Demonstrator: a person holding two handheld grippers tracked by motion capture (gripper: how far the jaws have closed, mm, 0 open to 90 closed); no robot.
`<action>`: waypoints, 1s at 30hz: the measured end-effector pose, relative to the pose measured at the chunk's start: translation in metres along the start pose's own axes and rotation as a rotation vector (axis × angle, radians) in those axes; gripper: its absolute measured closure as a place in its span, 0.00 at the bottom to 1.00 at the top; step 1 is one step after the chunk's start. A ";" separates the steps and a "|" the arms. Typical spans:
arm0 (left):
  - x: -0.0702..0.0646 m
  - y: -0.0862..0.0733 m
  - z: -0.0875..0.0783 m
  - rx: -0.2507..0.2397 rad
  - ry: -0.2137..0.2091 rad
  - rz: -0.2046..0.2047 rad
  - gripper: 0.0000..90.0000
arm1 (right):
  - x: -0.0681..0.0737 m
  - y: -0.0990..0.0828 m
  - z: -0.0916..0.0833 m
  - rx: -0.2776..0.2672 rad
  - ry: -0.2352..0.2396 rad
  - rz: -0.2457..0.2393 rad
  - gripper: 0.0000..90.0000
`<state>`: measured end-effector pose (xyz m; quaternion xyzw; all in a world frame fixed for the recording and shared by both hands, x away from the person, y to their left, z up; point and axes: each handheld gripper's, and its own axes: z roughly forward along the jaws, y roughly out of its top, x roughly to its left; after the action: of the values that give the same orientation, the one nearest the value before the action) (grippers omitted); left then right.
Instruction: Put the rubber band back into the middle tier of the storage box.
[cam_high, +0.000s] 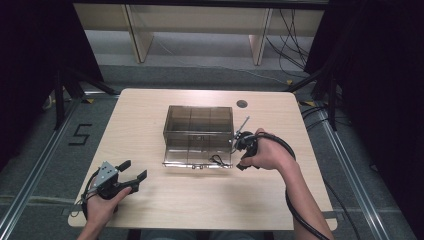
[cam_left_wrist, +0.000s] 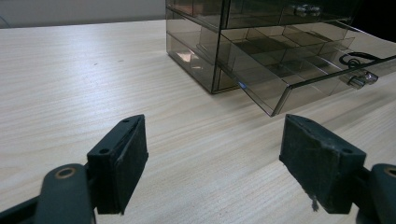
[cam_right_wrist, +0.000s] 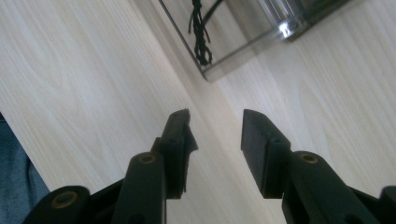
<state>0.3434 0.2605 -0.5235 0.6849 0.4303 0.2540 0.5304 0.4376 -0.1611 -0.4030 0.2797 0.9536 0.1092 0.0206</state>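
A smoky clear drawer box (cam_high: 200, 120) stands mid-table. Its bottom drawer (cam_high: 197, 157) is pulled out toward me, its dividers plain in the left gripper view (cam_left_wrist: 289, 70). A black looped cord (cam_high: 217, 160) lies in the drawer's right end compartment, also seen in the two gripper views (cam_left_wrist: 357, 58) (cam_right_wrist: 201, 32). My right gripper (cam_high: 241, 162) hovers just off the drawer's front right corner (cam_right_wrist: 243, 51); its jaws (cam_right_wrist: 215, 119) are open with nothing between them. My left gripper (cam_high: 134, 170) rests near the table's front left, open wide and empty (cam_left_wrist: 212, 128), pointing at the box.
A round cable hole (cam_high: 242, 104) sits in the table behind the box. The drawer front carries a small clear knob (cam_left_wrist: 359, 79). The floor at left has a "5" mark (cam_high: 80, 134) and metal rails. Bare tabletop lies between the two grippers.
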 end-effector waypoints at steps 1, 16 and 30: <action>0.000 0.000 0.000 0.000 0.000 0.000 0.25 | -0.001 -0.003 0.001 -0.007 -0.004 -0.009 0.69; 0.000 0.000 0.000 0.005 0.002 -0.006 0.25 | -0.009 -0.072 0.020 -0.074 -0.012 0.107 0.68; 0.000 0.000 0.001 0.008 0.002 -0.012 0.25 | -0.008 -0.115 0.044 -0.238 -0.050 0.214 0.65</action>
<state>0.3442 0.2597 -0.5234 0.6844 0.4357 0.2496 0.5287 0.3878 -0.2512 -0.4716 0.3780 0.8978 0.2162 0.0654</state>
